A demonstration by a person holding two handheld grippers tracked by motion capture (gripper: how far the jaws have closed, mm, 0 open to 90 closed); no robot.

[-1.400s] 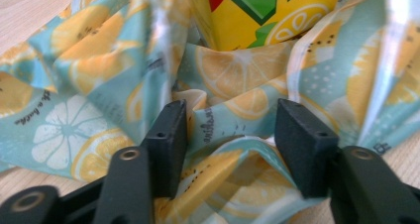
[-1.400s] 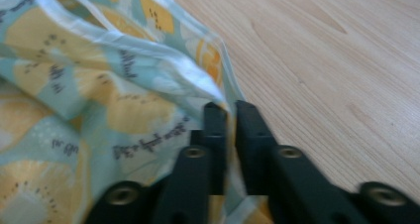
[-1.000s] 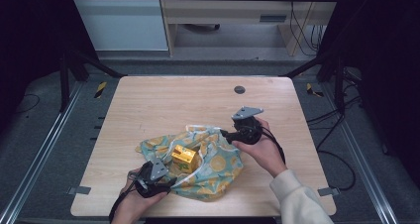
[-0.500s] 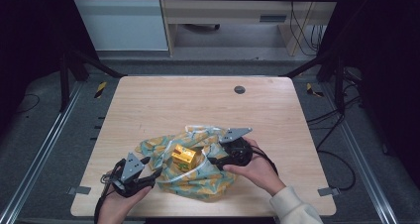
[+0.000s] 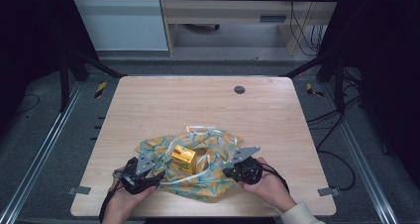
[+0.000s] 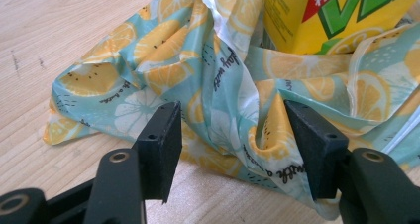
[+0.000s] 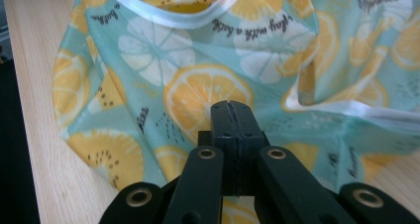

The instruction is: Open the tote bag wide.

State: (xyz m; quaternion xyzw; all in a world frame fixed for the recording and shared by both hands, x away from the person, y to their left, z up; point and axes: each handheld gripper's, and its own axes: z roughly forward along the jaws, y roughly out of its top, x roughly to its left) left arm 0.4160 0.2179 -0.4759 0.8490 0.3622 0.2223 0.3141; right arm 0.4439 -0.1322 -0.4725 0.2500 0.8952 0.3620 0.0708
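A teal cloth bag (image 5: 210, 187) printed with lemon slices lies crumpled on the near part of the table. A yellow drink carton (image 5: 183, 156) sits on it. My left gripper (image 5: 156, 177) is at the bag's left edge and stands open. In the left gripper view a fold of the cloth (image 6: 148, 50) bulges between the spread jaws of the left gripper (image 6: 233, 135), below the carton (image 6: 337, 16). My right gripper (image 5: 228, 173) is at the bag's right edge. Its jaws have just been closing and now meet, tips (image 7: 231, 107) low over the cloth (image 7: 148, 50). I see no cloth between them.
The wooden table (image 5: 198, 105) has a round grey grommet (image 5: 239, 89) at its far side. A white ribbon handle (image 5: 198, 131) loops out of the bag's far edge. The near table edge lies just under both hands. Black frame posts flank the table.
My right hand has come down and toward the near edge, from beside the carton to the bag's right edge, and its jaws have closed. The left hand has barely shifted.
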